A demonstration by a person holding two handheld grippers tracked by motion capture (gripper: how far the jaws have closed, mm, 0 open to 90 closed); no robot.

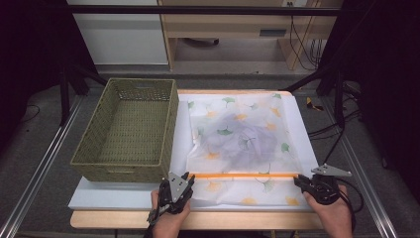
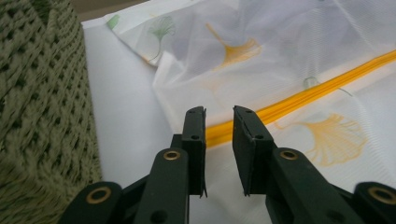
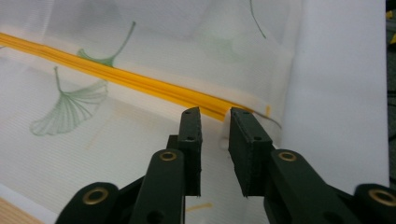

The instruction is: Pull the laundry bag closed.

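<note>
High view: sheer ginkgo-print mesh bag [image 1: 242, 144] | woven basket [image 1: 130, 130] | left tongs [image 1: 182, 184], right tongs [image 1: 303, 181] narrowly parted, empty

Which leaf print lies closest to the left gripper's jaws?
The orange ginkgo leaf just below the zipper, right of the left gripper; other leaves lie farther up the bag.

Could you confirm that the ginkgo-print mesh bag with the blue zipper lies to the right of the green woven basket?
Not quite: the zipper is orange, not blue, as the high view shows. The rest holds: the mesh bag lies to the right of the green woven basket.
</note>
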